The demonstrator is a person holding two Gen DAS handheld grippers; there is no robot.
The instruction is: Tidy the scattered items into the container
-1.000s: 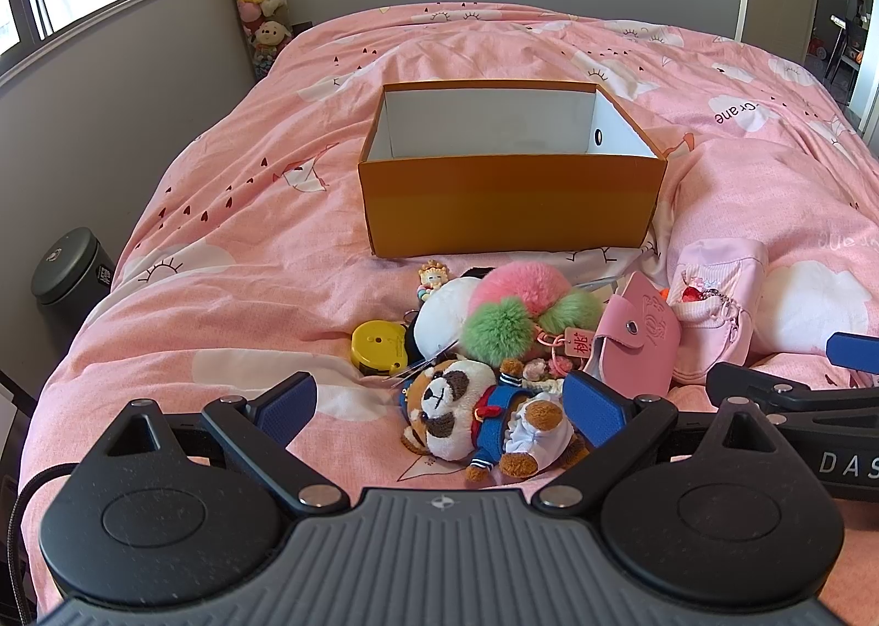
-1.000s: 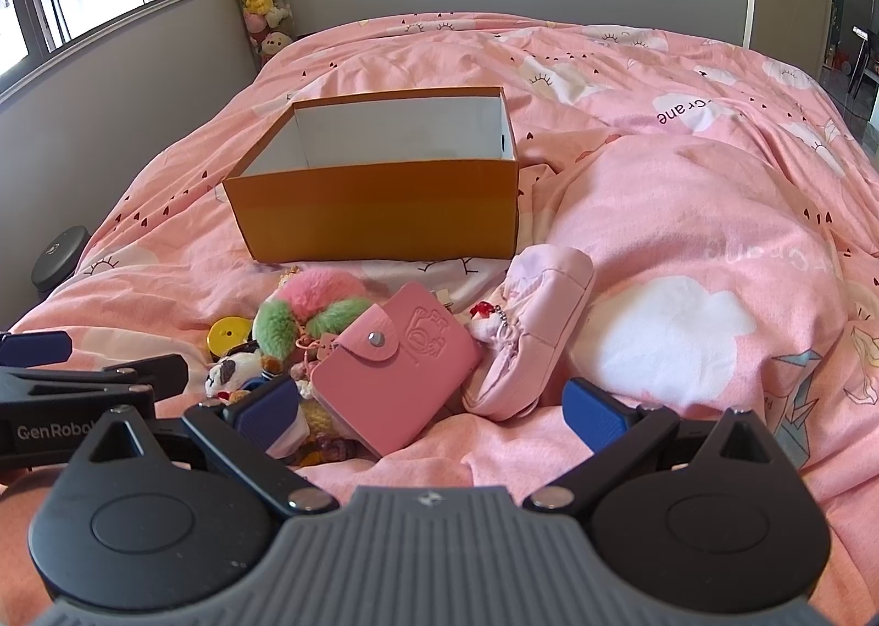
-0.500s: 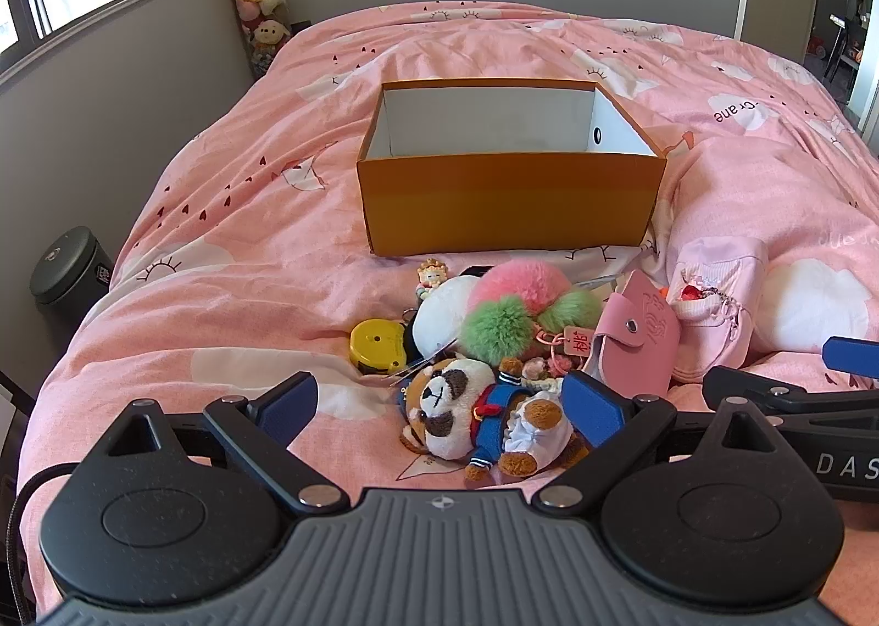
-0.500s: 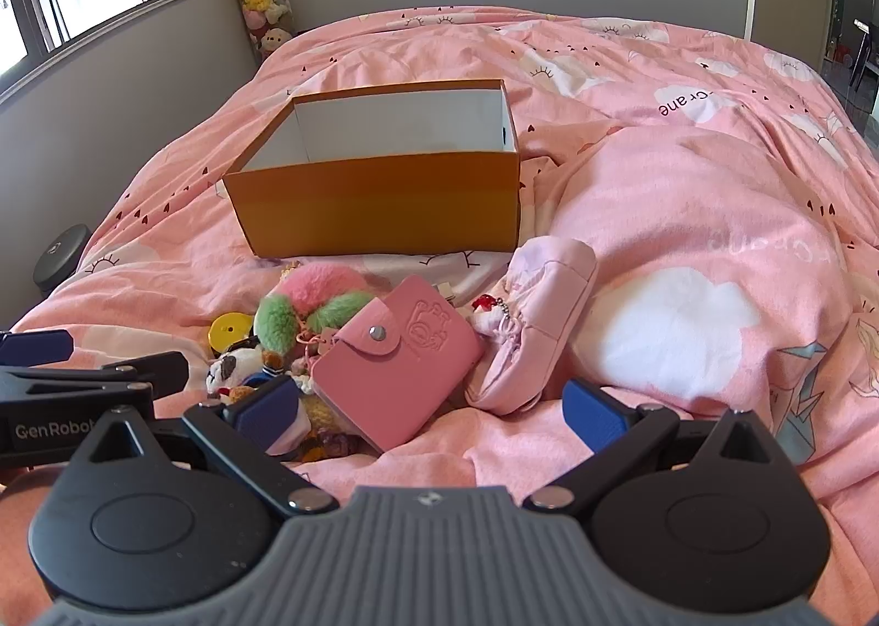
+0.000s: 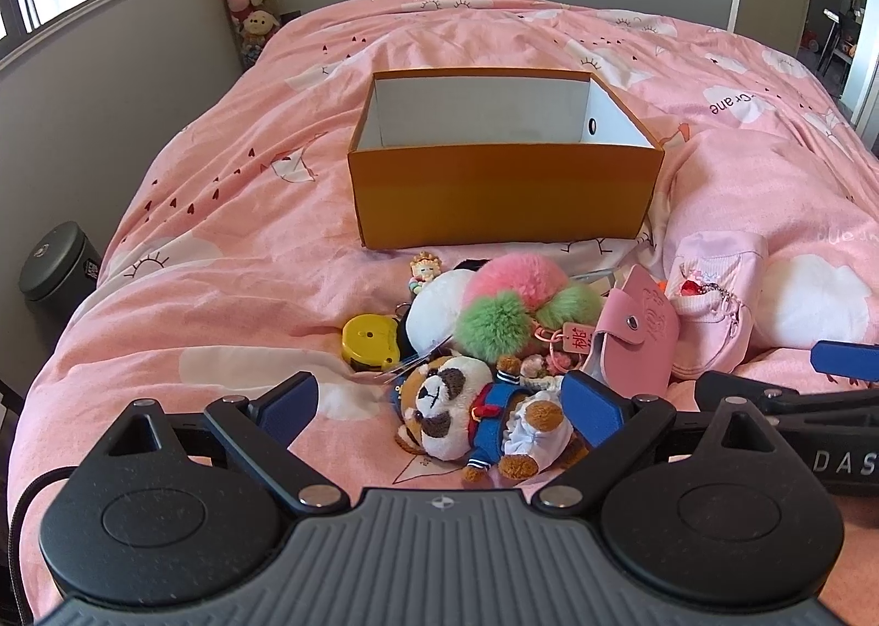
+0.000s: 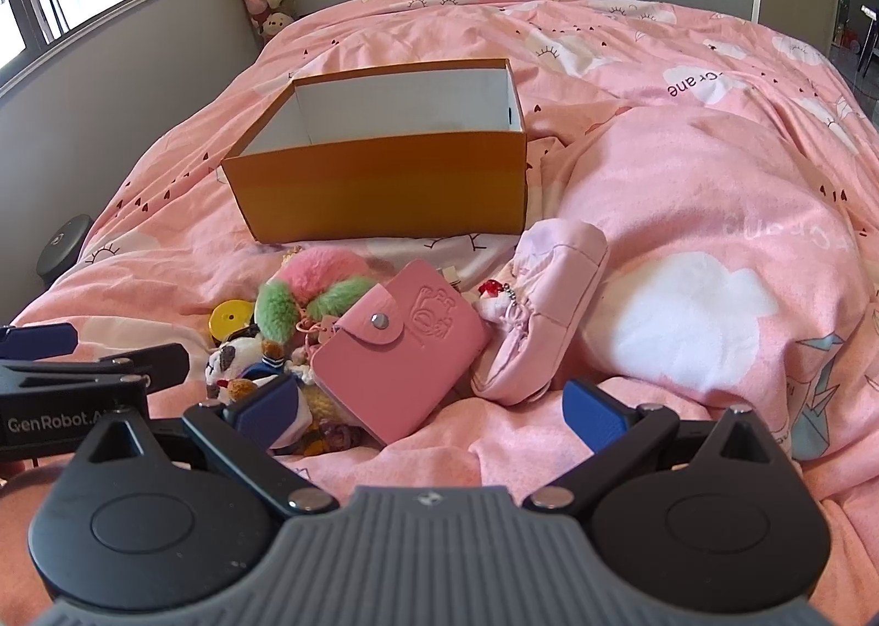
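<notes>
The left gripper (image 5: 439, 406) hangs low over the near edge of the bed with its blue fingers spread wide and nothing between them; the panda plush (image 5: 472, 412) in blue overalls lies on the cover in the gap, close to the right finger but not pinched. The right gripper (image 6: 431, 406) is likewise released, fingers wide apart, hovering just near of the pink snap wallet (image 6: 404, 346), whose lower corner reaches toward the gap. Each gripper shows at the edge of the other's view, side by side.

Just far of the panda sit a yellow tape measure (image 5: 368, 340), a white plush ball (image 5: 437, 310), and a pink and green pompom (image 5: 519, 296) with a small red tag. A tiny doll charm (image 5: 424, 269) lies beyond them. To the right of the wallet rests a pale pink pouch (image 6: 549, 307) with a bead chain at its mouth.

Farther back on the pink bedspread (image 5: 231, 219) stands the orange cardboard box (image 5: 505, 197), open-topped, white inside, apart from the pile. On the floor at far left is a dark round bin (image 5: 55, 263)
</notes>
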